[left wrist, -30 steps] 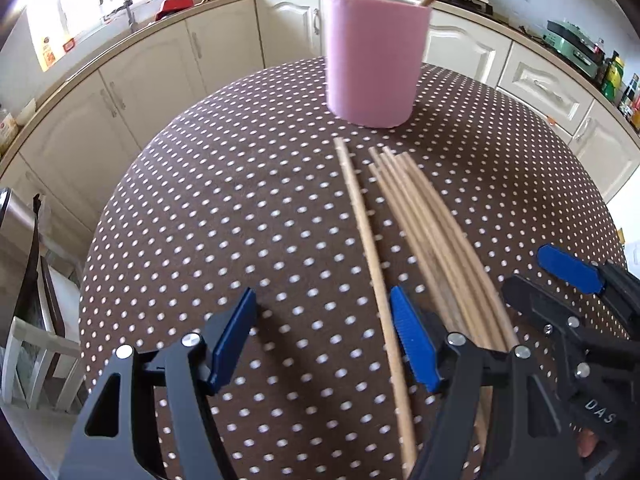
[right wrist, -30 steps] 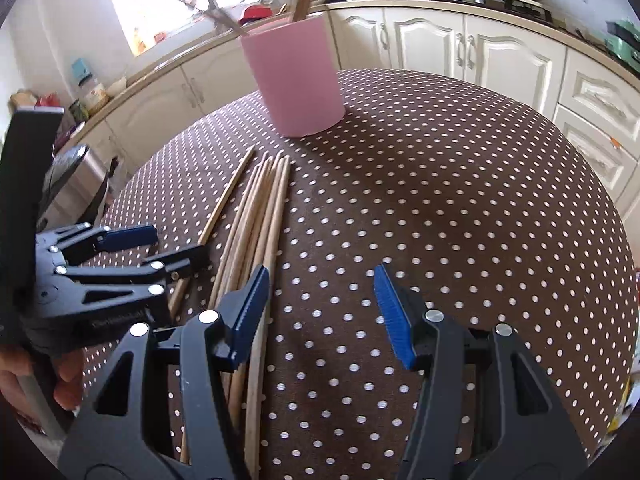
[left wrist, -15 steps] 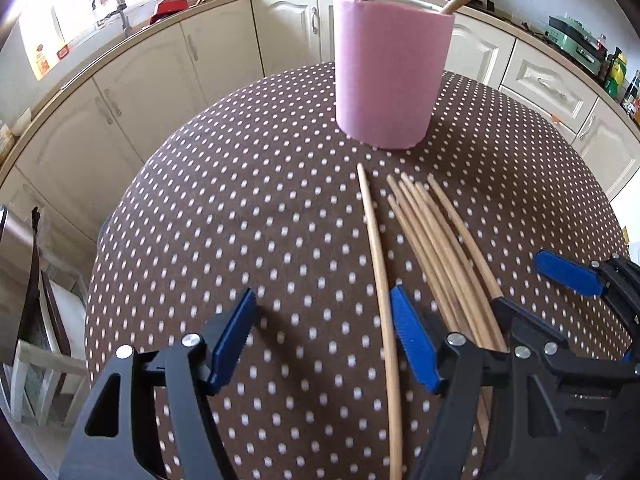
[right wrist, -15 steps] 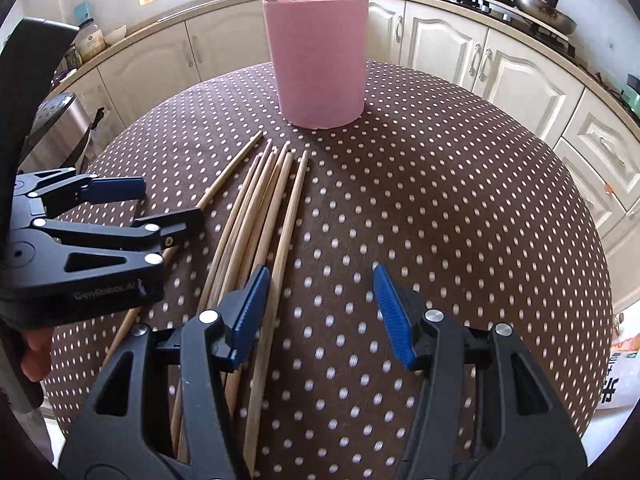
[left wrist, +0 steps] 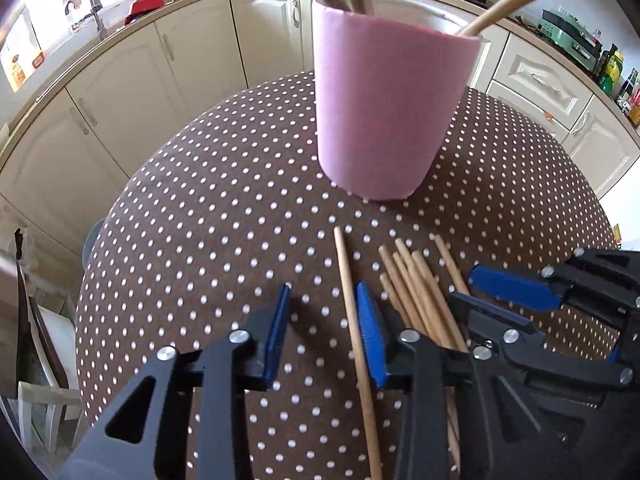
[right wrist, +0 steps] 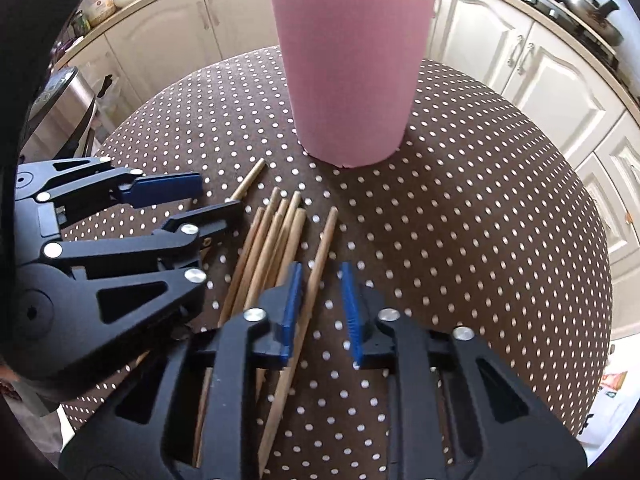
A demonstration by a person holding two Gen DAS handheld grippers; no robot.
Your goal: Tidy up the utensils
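Chopsticks [right wrist: 276,240] lie flat — tips toward the pink holder [right wrist: 348,76].

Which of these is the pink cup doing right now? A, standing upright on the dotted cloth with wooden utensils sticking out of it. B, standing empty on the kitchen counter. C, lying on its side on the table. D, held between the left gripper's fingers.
A: the pink cup stands upright on the dotted cloth beyond the loose chopsticks, with wooden utensils poking out of its top, and neither gripper touches it.
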